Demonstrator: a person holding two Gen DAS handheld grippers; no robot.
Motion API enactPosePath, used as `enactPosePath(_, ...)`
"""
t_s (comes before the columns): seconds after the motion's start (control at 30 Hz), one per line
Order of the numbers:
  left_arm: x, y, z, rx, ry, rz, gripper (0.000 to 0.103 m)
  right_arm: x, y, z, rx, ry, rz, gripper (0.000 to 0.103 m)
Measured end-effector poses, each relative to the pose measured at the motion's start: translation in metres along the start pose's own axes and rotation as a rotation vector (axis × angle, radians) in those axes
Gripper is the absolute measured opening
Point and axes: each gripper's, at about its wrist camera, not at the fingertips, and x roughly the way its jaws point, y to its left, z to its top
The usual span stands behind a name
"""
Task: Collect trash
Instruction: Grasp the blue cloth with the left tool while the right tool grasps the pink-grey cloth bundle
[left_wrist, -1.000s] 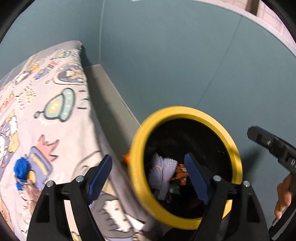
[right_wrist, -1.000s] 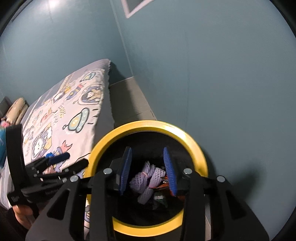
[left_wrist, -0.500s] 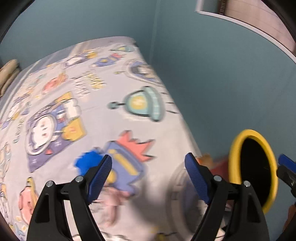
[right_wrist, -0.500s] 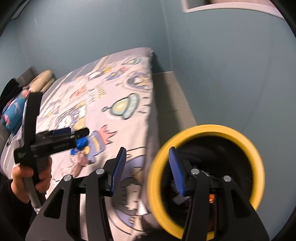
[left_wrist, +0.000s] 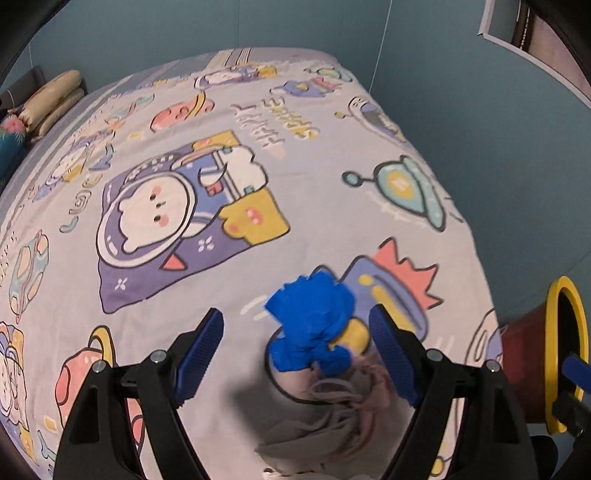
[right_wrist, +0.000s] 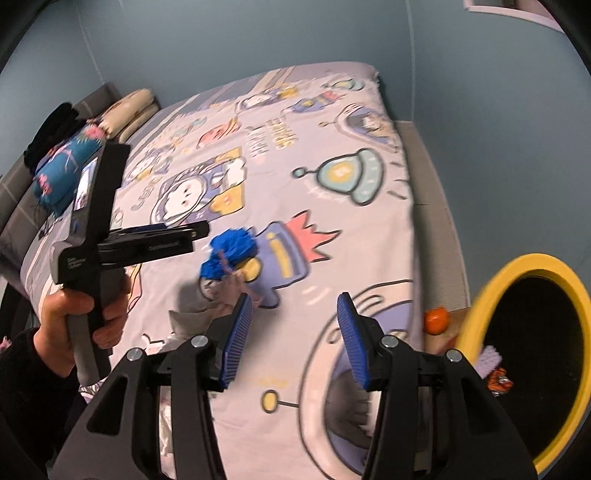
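We hold the left gripper (left_wrist: 295, 350), jaws wide and empty, over blue crumpled trash (left_wrist: 312, 326), possibly paper, lying apart on the bedsheet (left_wrist: 184, 258); the right gripper (right_wrist: 293, 341), just opened partway, holds nothing.

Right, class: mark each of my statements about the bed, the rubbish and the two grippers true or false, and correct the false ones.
1. A crumpled blue piece lies on the bedspread. True.
2. The left gripper is clamped on the blue piece. False: its jaws stand open, with the piece ahead between them and untouched.
3. The bin with the yellow rim stands beside the bed. True.
4. The right gripper carries a scrap. False: its jaws have just been opening and nothing sits between them.
5. The bin is empty. False: a pale purple piece and an orange wrapper show inside.
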Motion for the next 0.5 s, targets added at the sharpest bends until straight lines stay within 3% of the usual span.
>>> enactPosePath(0.5,0.038,0.015,-0.012,-0.008,0.068,-0.024,0.078,0.069,0.057,-0.013,-0.075,0.136,0.083,0.045)
